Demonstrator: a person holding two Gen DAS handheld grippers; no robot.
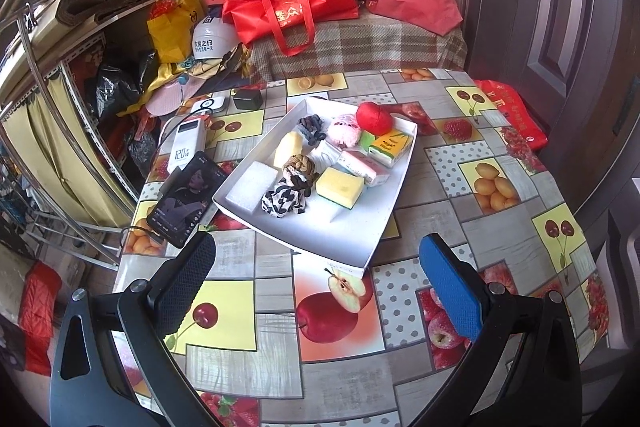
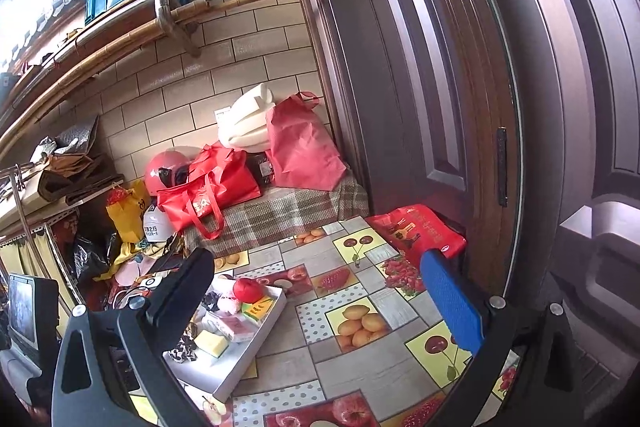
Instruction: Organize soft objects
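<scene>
Left gripper [image 1: 316, 277] hangs above the fruit-print tablecloth [image 1: 440, 187], jaws spread wide, nothing between them. Right gripper [image 2: 320, 297] likewise spread wide and empty, raised over the table's right part near the brown door [image 2: 440, 87]. White tray [image 1: 348, 235] sits mid-table holding the soft objects: red plush apple [image 1: 374, 117] at the far corner, pink plush [image 1: 344, 131] beside it, yellow sponge [image 1: 340, 187], white sponge [image 1: 252, 187], zebra-print scrunchie [image 1: 282, 201], tissue pack [image 1: 386, 143]. Phone [image 1: 186, 197] and power bank [image 1: 186, 145] lie left of the tray.
</scene>
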